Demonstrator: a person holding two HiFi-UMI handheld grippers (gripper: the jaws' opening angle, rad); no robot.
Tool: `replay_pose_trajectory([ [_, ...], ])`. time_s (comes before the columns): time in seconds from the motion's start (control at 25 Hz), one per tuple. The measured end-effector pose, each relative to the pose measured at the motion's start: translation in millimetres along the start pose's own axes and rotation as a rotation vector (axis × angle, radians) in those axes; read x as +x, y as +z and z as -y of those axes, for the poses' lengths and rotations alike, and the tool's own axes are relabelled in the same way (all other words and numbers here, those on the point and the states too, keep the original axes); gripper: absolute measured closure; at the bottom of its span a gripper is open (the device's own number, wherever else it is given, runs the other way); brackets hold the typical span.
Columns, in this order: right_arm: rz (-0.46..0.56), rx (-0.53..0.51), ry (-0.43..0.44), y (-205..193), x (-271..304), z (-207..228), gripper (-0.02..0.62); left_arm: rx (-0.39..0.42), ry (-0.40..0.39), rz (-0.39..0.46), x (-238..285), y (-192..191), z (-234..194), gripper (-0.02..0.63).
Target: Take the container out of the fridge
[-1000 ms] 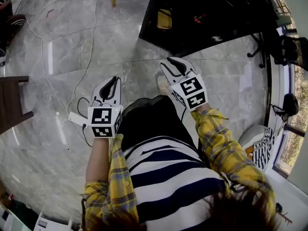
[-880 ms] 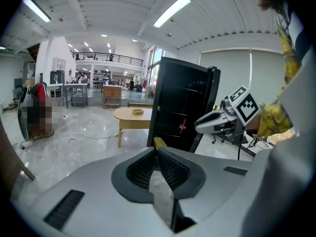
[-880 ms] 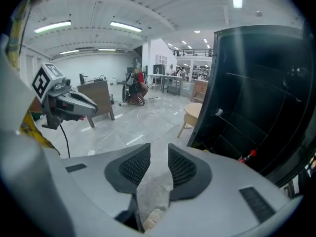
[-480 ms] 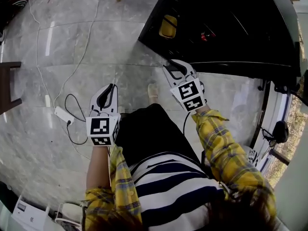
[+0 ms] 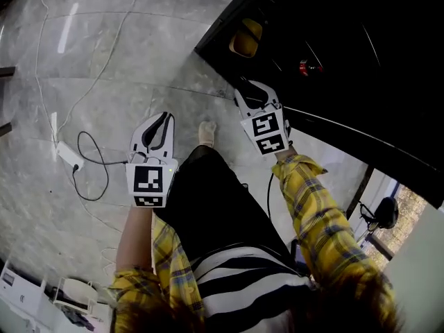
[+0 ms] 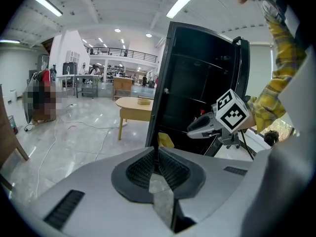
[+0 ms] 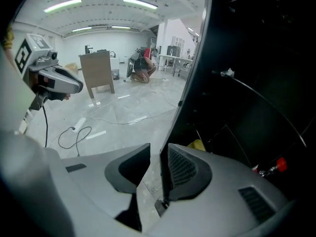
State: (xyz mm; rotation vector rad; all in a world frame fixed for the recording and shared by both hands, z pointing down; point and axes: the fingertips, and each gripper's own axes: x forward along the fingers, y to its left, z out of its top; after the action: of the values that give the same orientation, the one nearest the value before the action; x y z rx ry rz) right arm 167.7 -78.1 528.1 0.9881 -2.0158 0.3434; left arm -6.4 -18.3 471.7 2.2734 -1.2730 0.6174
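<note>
Left gripper (image 6: 158,149): jaws closed together, ribbed pads meeting, nothing between them. It is held low over the grey marble floor (image 5: 104,82). Right gripper (image 7: 159,149): jaws stand a narrow gap apart, only floor shows through the gap, nothing held. It points at the lower front edge of the black fridge (image 5: 347,47), tips near that edge. Whether the fridge door stands open cannot be told, as the front reads as one dark mass. Yellow container (image 7: 197,144) sits low inside the fridge, just beyond the right gripper's tips and a little to their right. Only an upper corner shows over the right jaw, and the gripper body hides the rest. In the head view it is a dim yellow shape in shadow, form hard to make out. Small red-capped item (image 7: 280,164) lies farther right of the right gripper, kind unclear. The fridge's top and far side are cut off by the frame. White power strip (image 5: 67,155) with its cable lies left of the left gripper. The person's shoe (image 5: 206,132) is between the two grippers.
</note>
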Motion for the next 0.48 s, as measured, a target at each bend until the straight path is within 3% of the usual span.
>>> replay_pose_trajectory([
  [0.48,-0.085,-0.1,-0.032,-51,106,41,0.486,-0.03,0.029,-0.072,85,-59,-14,0.574],
])
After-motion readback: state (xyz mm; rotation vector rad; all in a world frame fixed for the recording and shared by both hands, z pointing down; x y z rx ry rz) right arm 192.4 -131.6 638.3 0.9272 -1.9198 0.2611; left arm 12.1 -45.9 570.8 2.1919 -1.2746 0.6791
